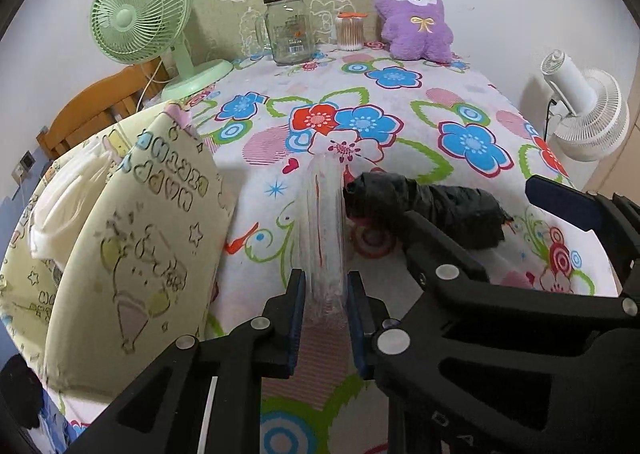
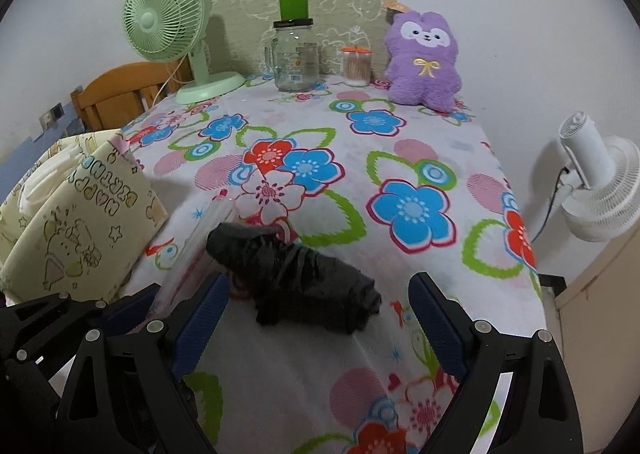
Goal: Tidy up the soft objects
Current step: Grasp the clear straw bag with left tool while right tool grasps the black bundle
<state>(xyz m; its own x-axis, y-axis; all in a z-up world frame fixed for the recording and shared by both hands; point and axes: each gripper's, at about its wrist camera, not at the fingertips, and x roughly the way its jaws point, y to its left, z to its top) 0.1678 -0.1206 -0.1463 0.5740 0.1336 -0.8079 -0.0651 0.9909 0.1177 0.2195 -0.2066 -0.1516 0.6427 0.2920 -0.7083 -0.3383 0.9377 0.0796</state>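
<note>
My left gripper [image 1: 325, 318] is shut on a clear plastic bag [image 1: 325, 230] that stands upright on the floral tablecloth; the bag also shows in the right wrist view [image 2: 200, 238]. A black rolled bundle [image 2: 298, 278] lies right beside the clear bag, also seen in the left wrist view [image 1: 424, 205]. My right gripper [image 2: 318, 318] is open, its jaws on either side of the bundle's near end, not touching it. A yellow printed gift bag [image 1: 132, 246] with white contents stands at the left. A purple plush [image 1: 416, 17] sits at the far end.
A green desk fan [image 1: 140, 17], a glass jar with green lid [image 1: 286, 25] and a cotton-swab tub [image 1: 350, 31] stand along the far edge. A white fan [image 1: 588, 109] stands off the table's right side. A wooden chair [image 2: 128, 93] is at the left.
</note>
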